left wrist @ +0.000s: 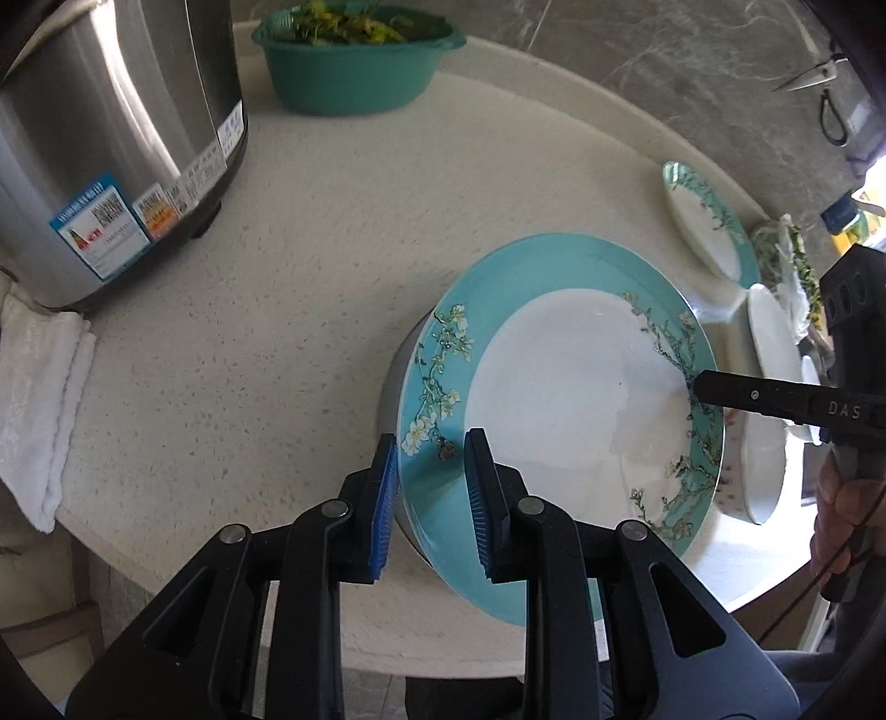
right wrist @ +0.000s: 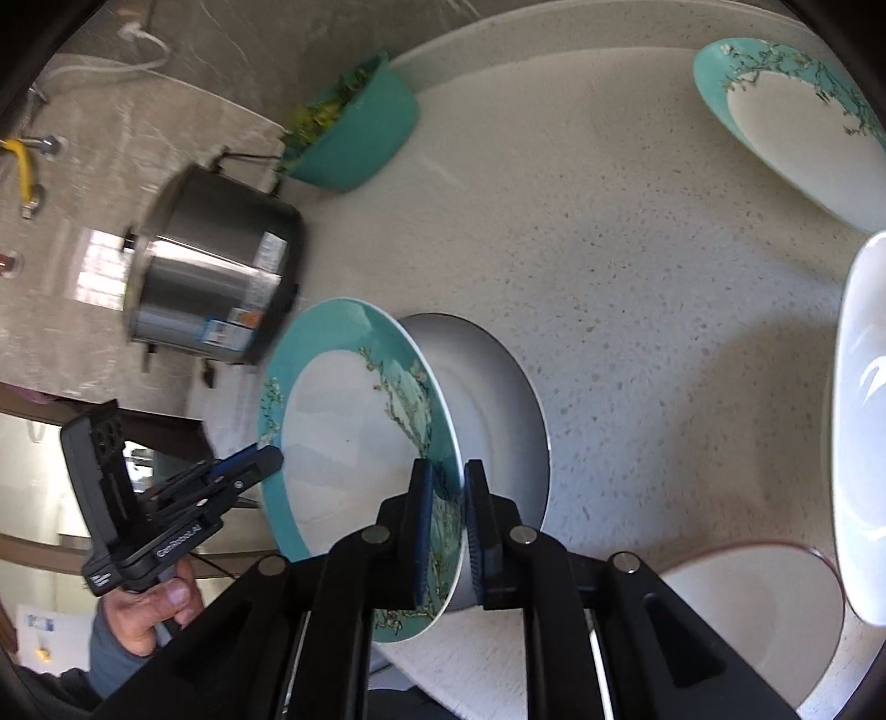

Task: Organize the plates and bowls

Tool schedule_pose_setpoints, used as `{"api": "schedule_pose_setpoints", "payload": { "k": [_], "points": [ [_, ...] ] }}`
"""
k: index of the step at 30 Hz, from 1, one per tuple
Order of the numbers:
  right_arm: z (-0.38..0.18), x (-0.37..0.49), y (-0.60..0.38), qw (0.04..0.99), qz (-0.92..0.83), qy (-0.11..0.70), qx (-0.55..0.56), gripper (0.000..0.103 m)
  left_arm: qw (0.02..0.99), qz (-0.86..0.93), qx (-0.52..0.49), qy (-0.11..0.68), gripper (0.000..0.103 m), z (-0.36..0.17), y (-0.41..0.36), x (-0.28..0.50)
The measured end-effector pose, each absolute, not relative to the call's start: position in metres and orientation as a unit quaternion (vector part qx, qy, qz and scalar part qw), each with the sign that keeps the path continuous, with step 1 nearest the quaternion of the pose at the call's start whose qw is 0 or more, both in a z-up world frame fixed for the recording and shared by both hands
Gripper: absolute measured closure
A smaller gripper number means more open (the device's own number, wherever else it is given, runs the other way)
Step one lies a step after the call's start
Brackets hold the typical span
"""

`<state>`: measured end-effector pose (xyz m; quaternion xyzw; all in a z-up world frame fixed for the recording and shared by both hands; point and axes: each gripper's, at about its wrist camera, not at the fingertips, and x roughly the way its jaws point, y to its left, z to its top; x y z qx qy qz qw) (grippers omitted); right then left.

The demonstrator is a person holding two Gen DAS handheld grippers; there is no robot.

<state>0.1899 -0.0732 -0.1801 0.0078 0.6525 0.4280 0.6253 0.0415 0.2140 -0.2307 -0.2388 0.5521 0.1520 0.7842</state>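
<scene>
Both tongs (left wrist: 432, 482) (right wrist: 447, 531) pinch teal plate (left wrist: 554, 387); teal bowl (left wrist: 354, 72) holds greens (left wrist: 343, 25).

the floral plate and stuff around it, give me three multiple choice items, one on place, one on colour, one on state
1. What does the floral plate sit on?
A. a white bowl
B. the steel cooker
C. a folded towel

2. What colour is the tub of greens?
A. red
B. teal
C. black

3. How is the plate gripped?
A. by neither gripper
B. by the left gripper only
C. both grippers close over its rim

Answers:
1 A: the white bowl shows under the plate.
2 B: its wall is teal.
3 C: the left gripper and right gripper each straddle the rim.
</scene>
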Motion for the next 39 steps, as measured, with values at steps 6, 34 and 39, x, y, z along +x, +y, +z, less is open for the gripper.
{"api": "schedule_pose_setpoints", "payload": {
  "k": [6, 34, 39],
  "points": [
    [-0.194, 0.186, -0.060, 0.640, 0.399, 0.656, -0.031, 0.087, 0.776, 0.150, -0.212, 0.575, 0.082, -0.260, 0.226, 0.052],
    [-0.204, 0.160, -0.046, 0.715, 0.351, 0.592, -0.120, 0.075, 0.792, 0.164, -0.120, 0.575, 0.077, -0.268, 0.195, 0.059],
    [-0.201, 0.154, -0.041, 0.729, 0.335, 0.580, -0.141, 0.067, 0.795, 0.164, -0.123, 0.571, 0.072, -0.268, 0.194, 0.056]
  ]
}}
